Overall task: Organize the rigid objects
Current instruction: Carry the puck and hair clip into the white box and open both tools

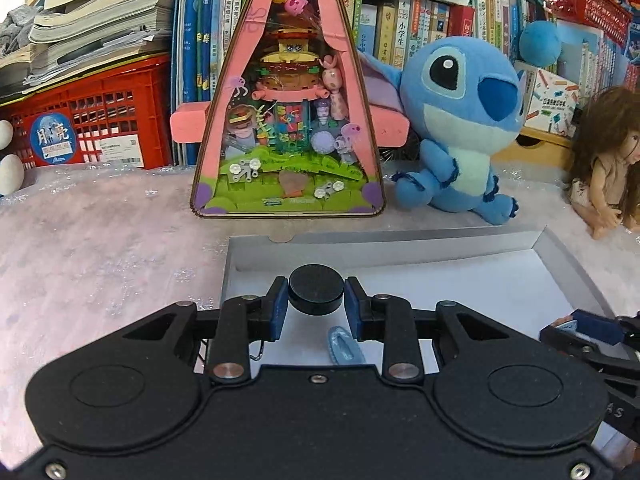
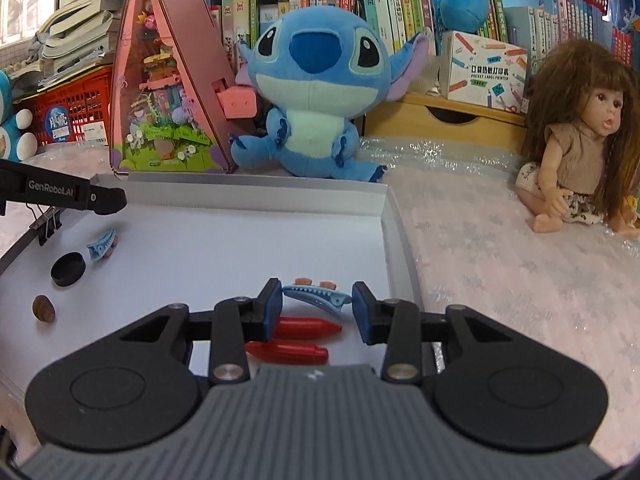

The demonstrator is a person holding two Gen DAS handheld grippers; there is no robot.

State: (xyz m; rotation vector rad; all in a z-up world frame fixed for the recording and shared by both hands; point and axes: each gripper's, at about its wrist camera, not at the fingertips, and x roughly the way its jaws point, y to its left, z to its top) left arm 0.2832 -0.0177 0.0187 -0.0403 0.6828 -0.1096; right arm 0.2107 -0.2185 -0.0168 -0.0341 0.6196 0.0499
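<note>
A shallow white tray [image 1: 560,264] lies on the table. A black round cap [image 1: 316,289] rests in it, between my left gripper's [image 1: 316,308] blue pads with a small gap each side; the jaws stand open around it. A light-blue hair clip [image 1: 345,346] lies just behind the cap. In the right wrist view the cap [image 2: 68,269], that clip [image 2: 102,243] and a brown coin [image 2: 43,308] lie at the tray's left. My right gripper [image 2: 317,307] is open around another blue hair clip [image 2: 318,296]. Two red crayons [image 2: 304,328] lie under it.
A pink triangular toy house [image 1: 288,92], a blue plush [image 1: 460,120] and a doll [image 2: 576,140] stand behind the tray [image 2: 394,216]. Red crates [image 1: 88,128] and books fill the back. A black binder clip [image 2: 46,224] sits on the tray's left edge.
</note>
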